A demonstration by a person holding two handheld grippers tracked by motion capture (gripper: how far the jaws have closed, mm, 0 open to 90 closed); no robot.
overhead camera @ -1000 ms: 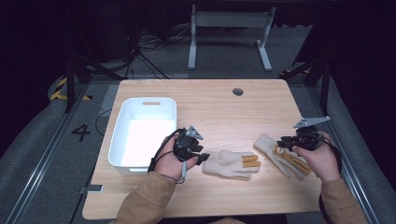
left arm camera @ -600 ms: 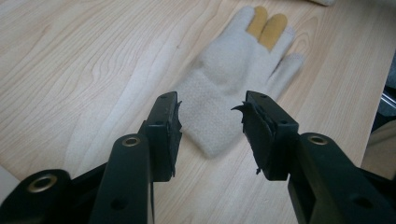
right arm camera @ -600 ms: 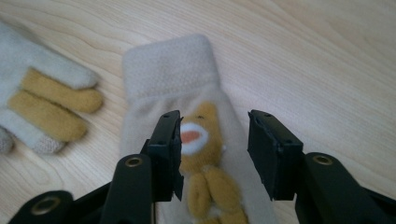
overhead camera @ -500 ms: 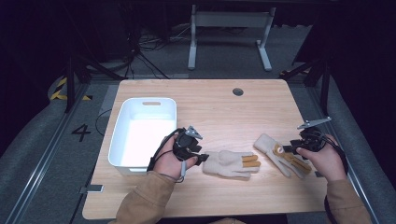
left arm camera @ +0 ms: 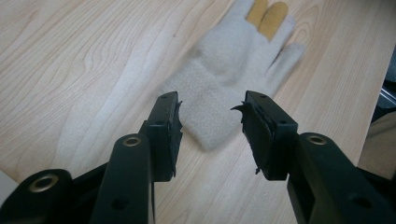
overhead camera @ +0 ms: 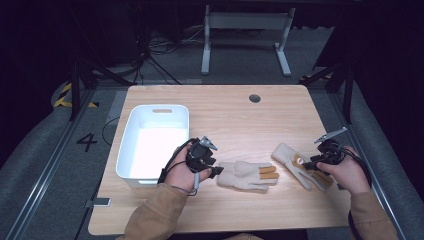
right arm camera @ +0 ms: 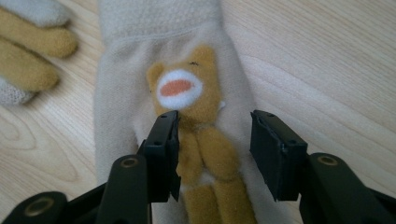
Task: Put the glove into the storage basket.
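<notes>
Lowered onto right glove [right arm camera: 177, 93] since earlier: right hand-held gripper [right arm camera: 215, 154], jaws just opened, straddling bear patch, gripping nothing. Left hand-held gripper [left arm camera: 210, 126] half open over left glove [left arm camera: 233, 65] cuff on desk [overhead camera: 225, 115]. Risk: pinching only the patch, glove slipping free.

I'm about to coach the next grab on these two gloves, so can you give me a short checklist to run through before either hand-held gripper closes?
1. Left hand-held gripper open, lined up on the cuff of the cream knitted glove with mustard fingers: ok.
2. Right hand-held gripper, its jaws just having opened, stands open over the cream knitted glove with the brown bear patch: ok.
3. Right jaws pressing that glove: not ok, apart.
4. Gloves lying separate on the light wooden table: ok.
5. White plastic bin upright, within reach of the left hand: ok.
6. Jaw tips touching the table: cannot tell.
</notes>
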